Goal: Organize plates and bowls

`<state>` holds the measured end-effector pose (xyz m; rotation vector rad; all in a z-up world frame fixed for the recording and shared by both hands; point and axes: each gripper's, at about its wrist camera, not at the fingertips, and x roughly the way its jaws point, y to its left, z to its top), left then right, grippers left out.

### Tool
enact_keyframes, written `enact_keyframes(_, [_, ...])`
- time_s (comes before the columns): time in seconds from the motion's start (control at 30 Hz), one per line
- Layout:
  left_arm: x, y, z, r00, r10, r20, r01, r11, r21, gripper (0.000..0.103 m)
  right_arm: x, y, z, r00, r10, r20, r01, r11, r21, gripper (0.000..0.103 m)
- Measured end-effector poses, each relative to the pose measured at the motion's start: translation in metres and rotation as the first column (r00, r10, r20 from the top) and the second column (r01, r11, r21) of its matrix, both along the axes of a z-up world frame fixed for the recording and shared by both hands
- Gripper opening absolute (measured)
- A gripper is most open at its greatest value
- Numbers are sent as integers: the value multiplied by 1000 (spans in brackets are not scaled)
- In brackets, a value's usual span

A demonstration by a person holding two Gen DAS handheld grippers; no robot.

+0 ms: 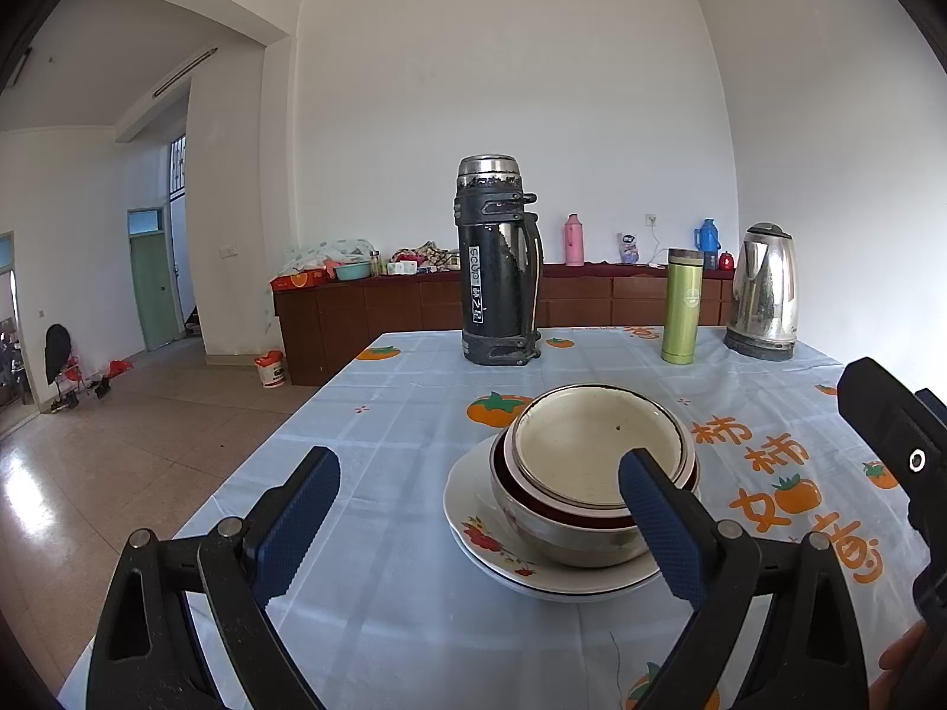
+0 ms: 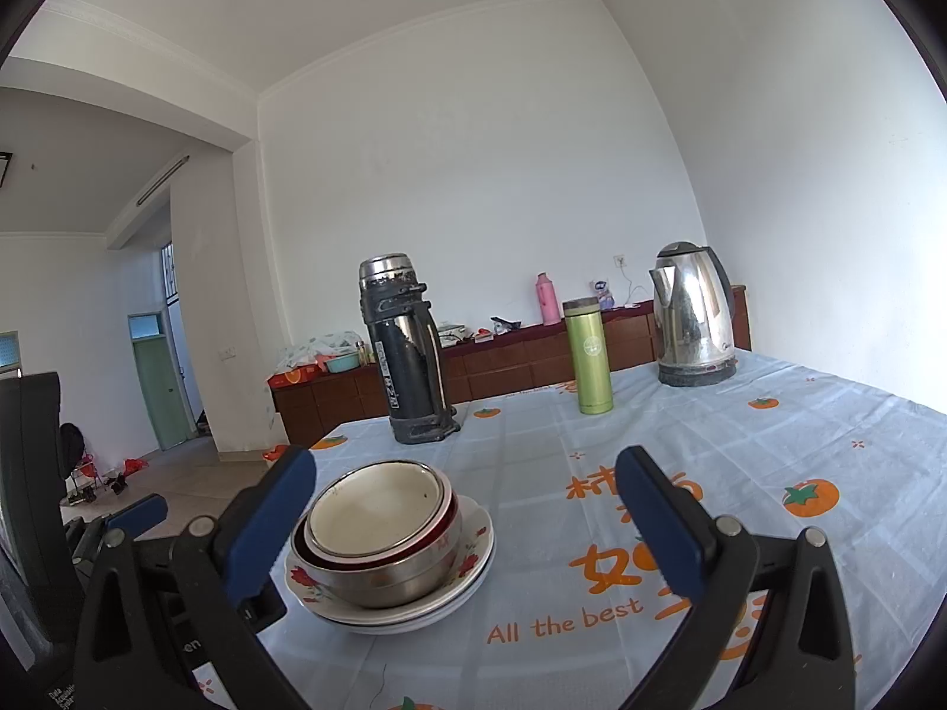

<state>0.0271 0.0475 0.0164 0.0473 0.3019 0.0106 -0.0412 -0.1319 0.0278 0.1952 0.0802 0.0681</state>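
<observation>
Here, nested bowls sit stacked on plates near the front of the surface (image 1: 414, 621), both grippers empty.

Largest to smallest: the surface wears a pale blue cloth printed with orange fruit; a black flask (image 1: 498, 263), a steel kettle (image 1: 763, 293) and a green tumbler (image 1: 682, 306) stand upright at its far side. The plates (image 1: 491, 544) carry the bowls (image 1: 592, 473), nested one inside another. The left gripper (image 1: 479, 526) and right gripper (image 2: 467, 526) hover with jaws wide, holding nothing.
</observation>
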Motion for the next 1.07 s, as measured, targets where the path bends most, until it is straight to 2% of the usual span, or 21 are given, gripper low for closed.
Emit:
enact_keyframes(0.87, [-1,1,0,999,26,20,-27,999,25,97,2,-1,-2,1000,-10,-7,10,1000,1,103])
enact_keyframes(1.07, [-1,5,2,1000,17,7,-17,1000,-20,97,4,-2,-3,1000,-26,-13,26,1000,-7,103])
